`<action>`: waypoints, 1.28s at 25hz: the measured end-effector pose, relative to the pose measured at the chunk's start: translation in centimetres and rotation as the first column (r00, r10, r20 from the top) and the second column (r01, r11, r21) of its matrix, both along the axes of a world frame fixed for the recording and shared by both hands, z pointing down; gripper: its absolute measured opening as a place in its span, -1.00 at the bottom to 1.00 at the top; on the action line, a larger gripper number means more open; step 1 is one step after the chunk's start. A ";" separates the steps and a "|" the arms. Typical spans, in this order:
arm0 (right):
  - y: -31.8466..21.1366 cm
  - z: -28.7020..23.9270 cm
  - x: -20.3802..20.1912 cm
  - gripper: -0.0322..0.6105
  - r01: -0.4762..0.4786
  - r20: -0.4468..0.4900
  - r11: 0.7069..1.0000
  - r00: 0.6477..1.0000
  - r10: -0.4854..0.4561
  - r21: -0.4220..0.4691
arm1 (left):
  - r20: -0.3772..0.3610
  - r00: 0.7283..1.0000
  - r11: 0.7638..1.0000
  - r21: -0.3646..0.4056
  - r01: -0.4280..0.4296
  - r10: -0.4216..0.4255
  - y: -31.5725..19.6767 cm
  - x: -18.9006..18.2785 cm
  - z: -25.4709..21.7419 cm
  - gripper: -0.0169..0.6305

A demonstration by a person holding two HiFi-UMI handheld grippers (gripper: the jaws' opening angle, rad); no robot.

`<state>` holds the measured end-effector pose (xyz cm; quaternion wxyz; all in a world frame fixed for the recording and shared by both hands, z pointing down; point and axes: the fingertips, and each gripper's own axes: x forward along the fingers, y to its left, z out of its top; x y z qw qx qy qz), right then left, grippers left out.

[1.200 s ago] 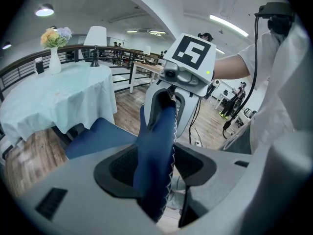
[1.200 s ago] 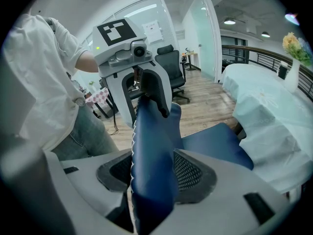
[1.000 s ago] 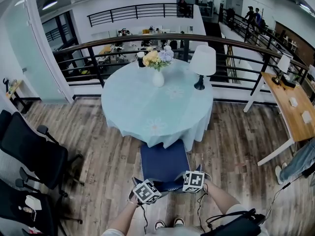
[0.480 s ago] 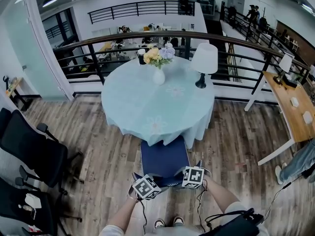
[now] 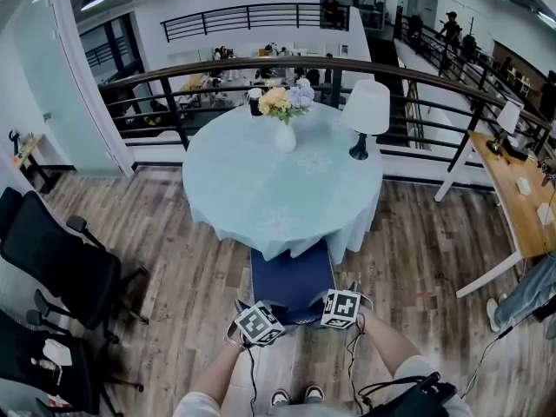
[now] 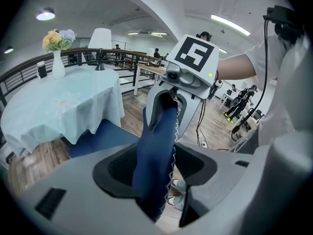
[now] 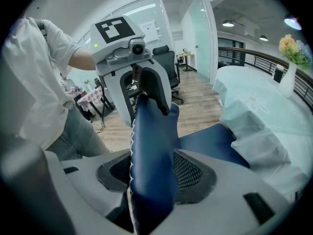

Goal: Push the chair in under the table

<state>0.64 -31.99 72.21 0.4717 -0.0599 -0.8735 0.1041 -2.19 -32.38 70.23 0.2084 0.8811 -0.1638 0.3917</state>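
1. Fingers [image 6: 115, 166] of left gripper [image 6: 154, 177] clamped on blue chair [image 5: 291, 278] backrest; right gripper [image 7: 149, 180] clamped on it too.
2. Chair at 6 o'clock of round table [image 5: 261, 189], seat front at the tablecloth hem.
3. Marker cubes [image 5: 259, 322]: black-and-white square patterns.

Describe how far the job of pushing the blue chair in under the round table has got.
Done: the left tongs and right tongs are each shut on the backrest of the blue chair, and the seat's front edge lies under the draped edge of the round table. In hand: a two-handed hold, set for pushing. Left: most of the seat shows outside the table, so it likely needs sliding further in.
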 end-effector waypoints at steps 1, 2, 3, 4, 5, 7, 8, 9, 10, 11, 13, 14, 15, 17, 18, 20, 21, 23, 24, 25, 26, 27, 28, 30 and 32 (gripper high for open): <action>-0.3 0.0 0.0 -0.22 0.000 0.000 1.000 1.000 0.000 0.001 | 0.001 1.000 1.000 0.003 0.000 0.000 -0.3 0.0 0.0 -0.20; -0.5 0.0 -0.1 -0.22 -0.001 0.000 1.000 1.000 0.001 0.002 | 0.001 1.000 1.000 0.005 0.001 -0.001 -0.6 -0.1 -0.1 -0.20; -0.8 0.0 -0.1 -0.22 -0.002 0.000 1.000 1.000 0.002 0.004 | 0.002 1.000 1.000 0.008 0.001 -0.001 -0.8 -0.1 -0.1 -0.20; -1.0 0.0 -0.1 -0.22 -0.003 0.000 1.000 1.000 0.003 0.006 | 0.003 1.000 1.000 0.010 0.001 -0.001 -1.0 -0.1 0.0 -0.20; -1.3 0.0 -0.2 -0.22 -0.004 -0.001 1.000 1.000 0.004 0.008 | 0.003 1.000 1.000 0.012 0.002 -0.002 -1.3 -0.1 0.0 -0.20; -1.9 0.0 -0.2 -0.22 -0.007 -0.002 1.000 1.000 0.007 0.013 | 0.006 1.000 1.000 0.018 0.006 -0.006 -1.9 -0.2 0.0 -0.20; -2.2 0.0 -0.2 -0.22 -0.008 -0.002 1.000 1.000 0.008 0.015 | 0.008 1.000 1.000 0.023 0.007 -0.007 -2.2 -0.2 -0.1 -0.20; -2.6 0.0 -0.2 -0.22 -0.010 -0.002 1.000 1.000 0.010 0.017 | 0.010 1.000 1.000 0.027 0.007 -0.008 -2.5 -0.2 -0.1 -0.20; -2.9 0.0 -0.2 -0.22 -0.012 -0.002 1.000 1.000 0.012 0.018 | 0.011 1.000 1.000 0.030 0.008 -0.008 -2.8 -0.3 -0.1 -0.20; -3.2 0.0 -0.3 -0.22 -0.013 -0.001 1.000 1.000 0.013 0.020 | 0.013 1.000 0.999 0.032 0.008 -0.008 -3.1 -0.3 -0.1 -0.20; -3.8 0.1 -0.3 -0.22 -0.017 -0.001 0.999 1.000 0.018 0.027 | 0.017 1.000 0.999 0.038 0.009 -0.010 -3.8 -0.4 -0.1 -0.20; -4.2 0.0 -0.3 -0.22 -0.020 -0.001 0.999 1.000 0.020 0.032 | 0.019 1.000 0.999 0.043 0.011 -0.012 -4.2 -0.4 -0.1 -0.20; -4.6 0.0 -0.3 -0.22 -0.021 -0.001 0.999 1.000 0.021 0.037 | 0.021 1.000 0.999 0.049 0.012 -0.013 -4.5 -0.4 -0.1 -0.20; -5.1 0.0 -0.2 -0.22 -0.023 -0.003 0.999 1.000 0.023 0.037 | 0.022 1.000 0.998 0.054 0.012 -0.013 -5.1 -0.3 -0.2 -0.20; -5.3 0.0 -0.1 -0.22 -0.021 -0.004 0.999 1.000 0.021 0.032 | 0.020 1.000 0.999 0.052 0.010 -0.011 -5.2 -0.2 -0.2 -0.20; -5.3 0.0 -0.1 -0.21 -0.017 -0.006 0.999 1.000 0.017 0.028 | 0.018 1.000 0.999 0.047 0.005 -0.006 -5.3 -0.1 -0.2 -0.20; -5.3 0.0 0.0 -0.21 -0.015 -0.006 0.999 1.000 0.015 0.030 | 0.016 1.000 0.999 0.047 0.005 -0.006 -5.3 -0.1 -0.2 -0.20; -5.5 -0.1 0.0 -0.21 -0.014 -0.005 0.999 1.000 0.014 0.036 | 0.013 1.000 0.999 0.051 0.008 -0.009 -5.4 -0.1 -0.3 -0.20; -5.5 -0.1 0.0 -0.21 -0.014 -0.004 0.999 1.000 0.014 0.040 | 0.013 1.000 0.999 0.054 0.010 -0.011 -5.5 0.0 -0.4 -0.20; -5.6 -0.1 0.0 -0.21 -0.014 -0.003 0.999 1.000 0.014 0.043 | 0.012 1.000 0.998 0.056 0.012 -0.013 -5.5 0.0 -0.4 -0.20; -5.6 -0.1 0.0 -0.21 -0.014 -0.002 0.999 1.000 0.014 0.046 | 0.012 1.000 0.998 0.059 0.014 -0.015 -5.5 -0.1 -0.4 -0.20; -5.6 -0.1 0.0 -0.21 -0.015 -0.001 0.999 1.000 0.015 0.050 | 0.013 1.000 0.998 0.062 0.016 -0.017 -5.5 -0.1 -0.4 -0.20; -5.6 -0.1 0.0 -0.21 -0.016 0.000 0.998 1.000 0.016 0.055 | 0.014 1.000 0.998 0.065 0.018 -0.018 -5.5 -0.1 -0.4 -0.20; -5.6 -0.1 0.0 -0.21 -0.018 0.002 0.998 1.000 0.018 0.064 | 0.017 1.000 0.997 0.069 0.020 -0.021 -5.4 0.0 -0.3 -0.20; -5.6 0.0 0.0 -0.21 -0.023 0.004 0.997 1.000 0.022 0.072 | 0.019 1.000 0.997 0.070 0.021 -0.023 -5.4 -0.1 -0.3 -0.20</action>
